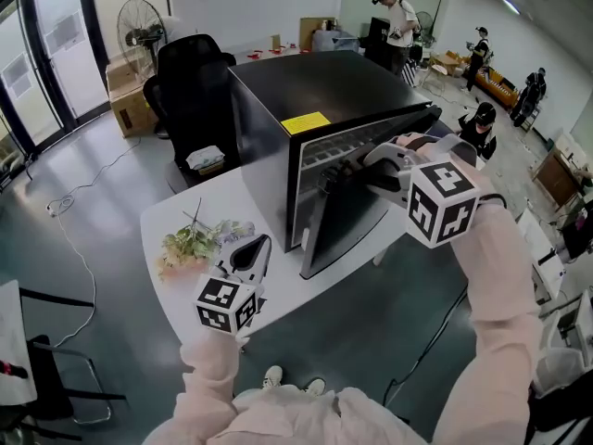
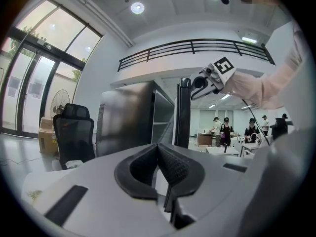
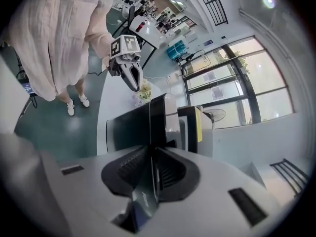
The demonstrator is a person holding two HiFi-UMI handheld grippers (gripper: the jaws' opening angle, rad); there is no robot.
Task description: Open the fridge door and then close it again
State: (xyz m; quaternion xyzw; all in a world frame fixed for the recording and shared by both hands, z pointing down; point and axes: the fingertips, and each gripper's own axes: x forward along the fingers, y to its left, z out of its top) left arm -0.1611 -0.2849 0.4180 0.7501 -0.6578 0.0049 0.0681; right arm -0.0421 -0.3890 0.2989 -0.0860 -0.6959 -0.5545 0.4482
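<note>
A black mini fridge (image 1: pixel 315 91) stands on a white table (image 1: pixel 181 216). Its door (image 1: pixel 347 221) hangs partly open, showing the shelves inside. My right gripper (image 1: pixel 338 176) is shut on the door's top free edge. In the right gripper view the door edge (image 3: pixel 148 127) runs straight between the jaws of that gripper (image 3: pixel 152 157). My left gripper (image 1: pixel 252 253) hovers low over the table's front left, shut with nothing in it. The left gripper view shows its pads (image 2: pixel 170 164) meeting, with the fridge (image 2: pixel 126 117) and the door's edge (image 2: pixel 183 112) ahead.
Artificial flowers (image 1: pixel 195 241) lie on the table beside the left gripper. A black office chair (image 1: pixel 190 82), a cardboard box (image 1: pixel 130 100) and a fan (image 1: pixel 139 26) stand behind the fridge. Several people (image 1: pixel 398 21) work at desks at the back right.
</note>
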